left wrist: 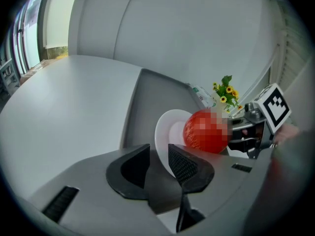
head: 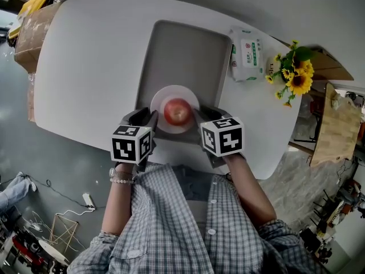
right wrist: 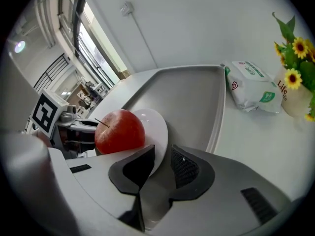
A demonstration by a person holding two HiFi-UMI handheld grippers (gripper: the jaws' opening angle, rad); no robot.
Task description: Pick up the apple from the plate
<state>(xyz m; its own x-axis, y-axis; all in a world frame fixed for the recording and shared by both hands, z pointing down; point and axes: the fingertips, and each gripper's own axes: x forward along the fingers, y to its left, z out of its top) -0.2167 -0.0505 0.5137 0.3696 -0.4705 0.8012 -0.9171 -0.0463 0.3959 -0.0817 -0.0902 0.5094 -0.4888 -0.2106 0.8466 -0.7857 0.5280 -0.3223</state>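
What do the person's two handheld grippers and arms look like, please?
Both the left gripper and right gripper are grey-bodied with dark jaws, each carrying a white cube with black square markers. The person wears a checked shirt with rolled sleeves and a beaded bracelet on the left wrist.

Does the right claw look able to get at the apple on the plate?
Probably yes. The right claw sits open just beside the apple, nothing between them. Only the plate rim lies in line with its jaws, so it would need to shift sideways first.
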